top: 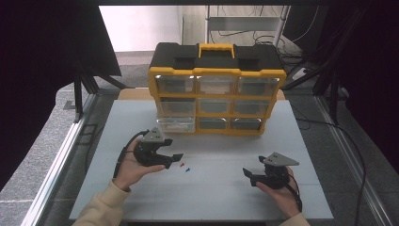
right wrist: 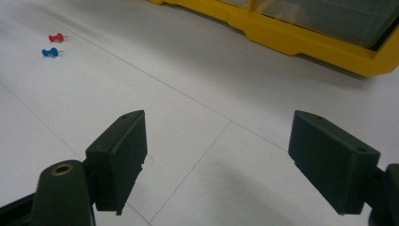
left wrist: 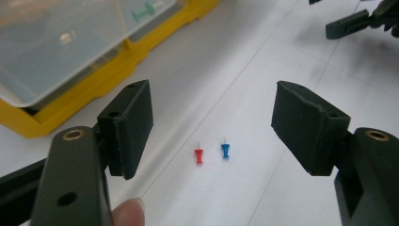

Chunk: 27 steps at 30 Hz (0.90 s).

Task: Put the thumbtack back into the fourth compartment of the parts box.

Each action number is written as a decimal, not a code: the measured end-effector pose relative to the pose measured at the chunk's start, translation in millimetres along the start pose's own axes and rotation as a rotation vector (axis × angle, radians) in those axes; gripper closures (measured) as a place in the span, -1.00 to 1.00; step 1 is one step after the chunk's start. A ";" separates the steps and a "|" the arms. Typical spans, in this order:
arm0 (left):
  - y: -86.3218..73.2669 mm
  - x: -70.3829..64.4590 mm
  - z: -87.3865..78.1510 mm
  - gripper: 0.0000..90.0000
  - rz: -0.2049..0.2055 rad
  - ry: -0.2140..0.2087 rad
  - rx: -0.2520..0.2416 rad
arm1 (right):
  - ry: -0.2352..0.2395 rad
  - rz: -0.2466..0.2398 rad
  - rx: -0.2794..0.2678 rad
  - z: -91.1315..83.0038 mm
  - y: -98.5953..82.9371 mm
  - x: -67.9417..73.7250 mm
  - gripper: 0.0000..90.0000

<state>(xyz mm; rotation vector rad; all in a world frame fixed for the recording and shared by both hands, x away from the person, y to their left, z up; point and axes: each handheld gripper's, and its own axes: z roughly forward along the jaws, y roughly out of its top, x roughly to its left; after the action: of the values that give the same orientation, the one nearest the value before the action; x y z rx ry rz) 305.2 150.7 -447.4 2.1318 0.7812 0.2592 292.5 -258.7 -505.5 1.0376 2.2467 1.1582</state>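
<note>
- My left gripper sits in my left hand over the left part of the white table; its two blocky matte-black jaws are spread wide, with nothing between them.
- In the left gripper view the same jaws frame two small plastic push pins lying on the table just beside each other but apart: a red push pin and a blue push pin, each with a waisted spool-shaped head and a thin metal point.
- From above, the red one and the blue one lie just past my left jaw tips, toward the middle of the table.
- My right gripper rests in my right hand at the right of the table, well apart from the pins; its jaws are also spread, holding nothing, flat-faced rectangular pads with brass-ringed screw holes behind them.
- Each gripper carries a grey three-cornered plate on top.
- The table surface is smooth and matte white, crossed by faint thin seams.
- At the far side stands a yellow-framed organizer with a black top, a yellow handle and rows of clear, glossy plastic drawers.
- The bottom-left drawer stands pulled out a little, near my left jaws.
- A green push pin shows through a neighbouring clear drawer.
</note>
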 end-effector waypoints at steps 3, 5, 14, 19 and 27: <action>-1.1 -0.1 7.3 -0.33 0.000 -0.007 0.022 | 0.001 -0.001 0.000 0.2 0.0 0.2 -0.56; -1.7 0.1 9.9 -0.32 0.001 -0.005 0.032 | 0.001 -0.001 0.001 0.3 0.0 0.2 -0.56; -7.2 0.8 33.7 -0.32 0.017 0.018 0.107 | 0.002 0.000 0.003 0.8 -0.2 0.2 -0.56; -8.2 1.1 42.8 -0.32 0.029 0.032 0.138 | 0.001 -0.001 0.004 0.9 -0.3 0.0 -0.56; -13.1 5.4 57.9 -0.32 0.040 0.039 0.200 | 0.000 -0.001 0.008 1.3 -0.4 0.1 -0.56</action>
<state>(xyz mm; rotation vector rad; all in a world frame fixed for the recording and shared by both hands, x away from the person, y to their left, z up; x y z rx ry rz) 328.7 122.9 -494.7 2.3381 0.8168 0.2533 293.1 -258.1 -506.6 1.0388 2.2532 1.1496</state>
